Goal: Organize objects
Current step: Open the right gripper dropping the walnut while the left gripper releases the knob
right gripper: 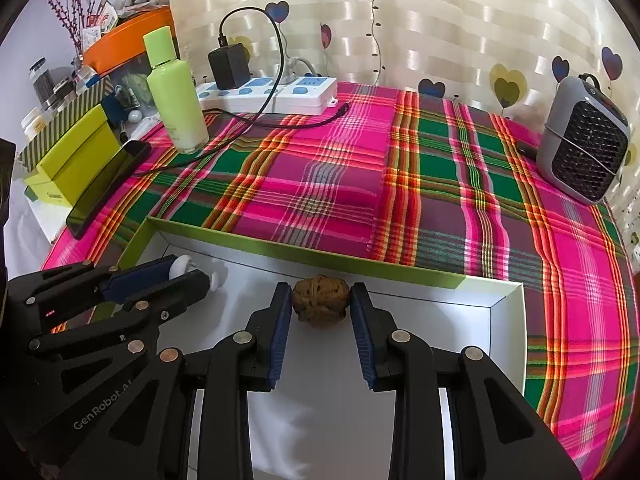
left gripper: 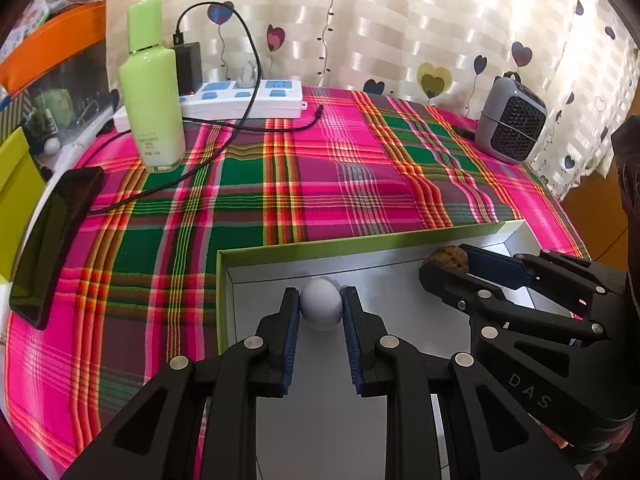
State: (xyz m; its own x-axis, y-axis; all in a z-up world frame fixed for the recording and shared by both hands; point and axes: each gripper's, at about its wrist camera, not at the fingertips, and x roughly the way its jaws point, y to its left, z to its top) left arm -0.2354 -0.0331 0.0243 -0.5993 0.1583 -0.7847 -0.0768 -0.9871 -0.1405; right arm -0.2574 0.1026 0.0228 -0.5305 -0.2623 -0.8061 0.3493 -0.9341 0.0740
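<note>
Left hand-held gripper (left gripper: 321, 306) sits nearest, blue pads clamped on a small white ball (left gripper: 321, 308), held over the white floor of the box. Right hand-held gripper (right gripper: 321, 303) likewise clamped, on a brown wrinkled walnut (right gripper: 319, 302), also over the box floor, close to the far wall. Whether either object touches the floor, cannot tell.

Box (left gripper: 280, 250): shallow, green outside, white inside, open top. Both held objects lie within its walls, ball toward the box's left half, walnut toward its right far corner.

Beyond the box's far wall: plaid cloth (left gripper: 320, 184), pink, green and orange, covering the tabletop. Left of the box, at the cloth's edge, a dark phone (left gripper: 52, 248) lying flat. Farther back from the box on the left, a light-green bottle (left gripper: 152, 96) standing upright, a black cable (left gripper: 224, 136) running past its base. Behind the bottle, a white power strip (left gripper: 248, 100) with a black charger (left gripper: 188, 66) plugged in. Far right of the box, a small grey fan heater (left gripper: 514, 120) near the curtain (left gripper: 400, 20), which is patterned with hearts.
</note>
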